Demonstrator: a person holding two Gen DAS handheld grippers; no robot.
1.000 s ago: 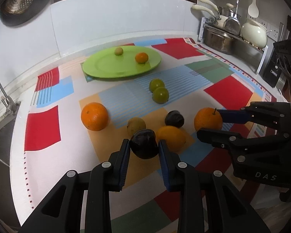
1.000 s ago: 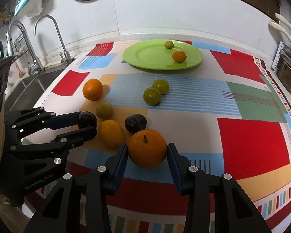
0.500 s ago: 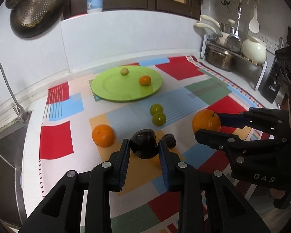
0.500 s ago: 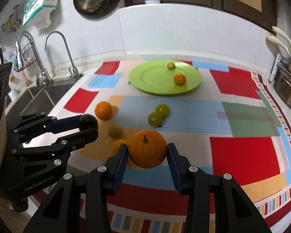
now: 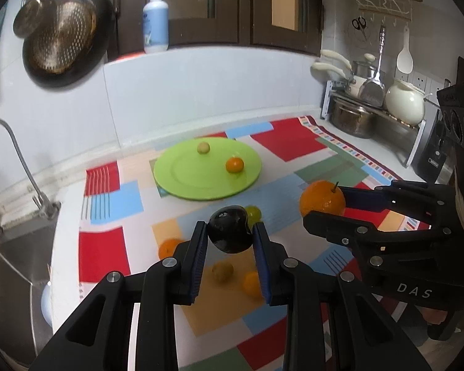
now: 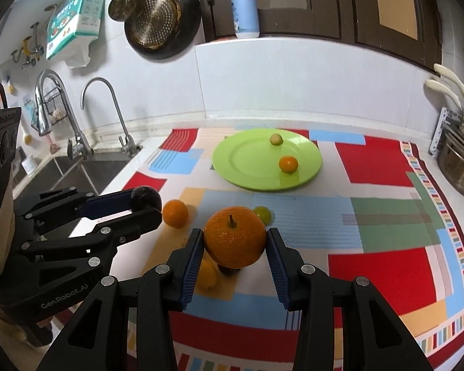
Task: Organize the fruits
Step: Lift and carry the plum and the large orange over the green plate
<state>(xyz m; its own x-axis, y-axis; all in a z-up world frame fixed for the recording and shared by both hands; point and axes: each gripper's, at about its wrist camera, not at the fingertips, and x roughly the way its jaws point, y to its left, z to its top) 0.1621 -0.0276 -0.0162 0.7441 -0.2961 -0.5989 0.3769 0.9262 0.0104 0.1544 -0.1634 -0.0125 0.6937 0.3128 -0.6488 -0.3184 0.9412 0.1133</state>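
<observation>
Two grippers had risen well clear of the patterned mat (image 6: 380, 160) since the earlier frame, each carrying its fruit. The left gripper (image 5: 230, 236) pinched a dark plum (image 5: 230, 232); the right gripper (image 6: 235, 241) clamped a large orange (image 6: 234, 236). A green plate (image 6: 250, 157) near the mat's far edge held two small fruits. Legible markings: "DAS" on one gripper body, "GenRobot.AI" on the other.

Patchwork tablecloth (image 6: 383, 160) spread over the counter. Sink (image 6: 77, 170) off to one side with two curved taps (image 6: 108, 105) behind it. Black pan (image 6: 170, 15) and a brass strainer (image 6: 153, 20) hung on the wall, soap bottle (image 6: 245, 6) up on the ledge. Pots on a rack (image 5: 355, 114), plus a white kettle (image 5: 405, 102).
</observation>
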